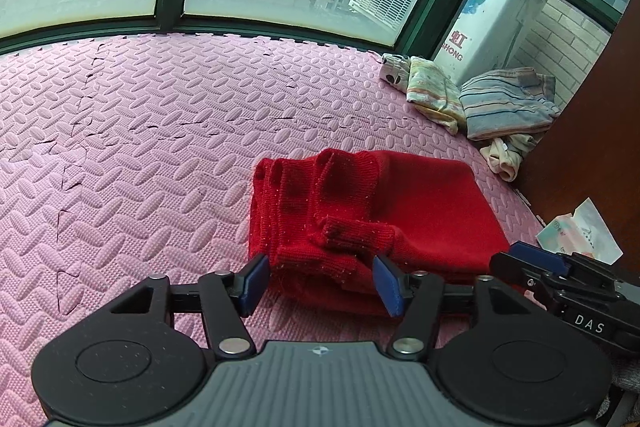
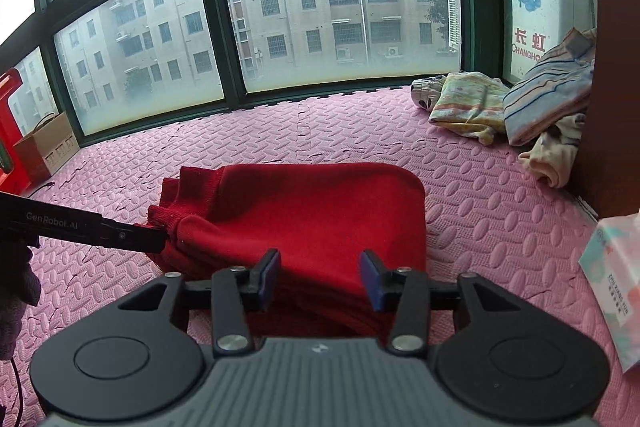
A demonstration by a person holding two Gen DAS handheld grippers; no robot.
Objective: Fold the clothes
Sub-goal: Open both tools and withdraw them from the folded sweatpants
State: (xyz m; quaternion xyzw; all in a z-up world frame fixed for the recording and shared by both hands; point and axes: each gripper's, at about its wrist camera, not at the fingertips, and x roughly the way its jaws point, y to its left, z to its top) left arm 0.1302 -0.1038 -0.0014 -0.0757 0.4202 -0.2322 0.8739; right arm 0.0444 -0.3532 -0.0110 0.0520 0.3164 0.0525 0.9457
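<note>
A red knitted sweater point(image 1: 360, 211) lies folded into a thick rectangle on the pink foam mat point(image 1: 140, 131). My left gripper point(image 1: 322, 281) is open, its blue pads at the sweater's near left corner, one on each side of the ribbed edge. My right gripper point(image 2: 320, 277) is open over the sweater's point(image 2: 312, 211) near edge. The right gripper also shows at the right in the left wrist view point(image 1: 540, 259). The left gripper's arm shows at the left in the right wrist view point(image 2: 88, 227), touching the sweater's ribbed corner.
Folded clothes lie at the far right: a striped shirt point(image 1: 508, 103), a pastel garment point(image 1: 432, 93) and a cream piece point(image 1: 504, 155). A brown wooden panel point(image 1: 592, 147) stands at the right. A tissue pack point(image 2: 616, 279) lies nearby. Windows line the back. A cardboard box point(image 2: 44, 147) sits far left.
</note>
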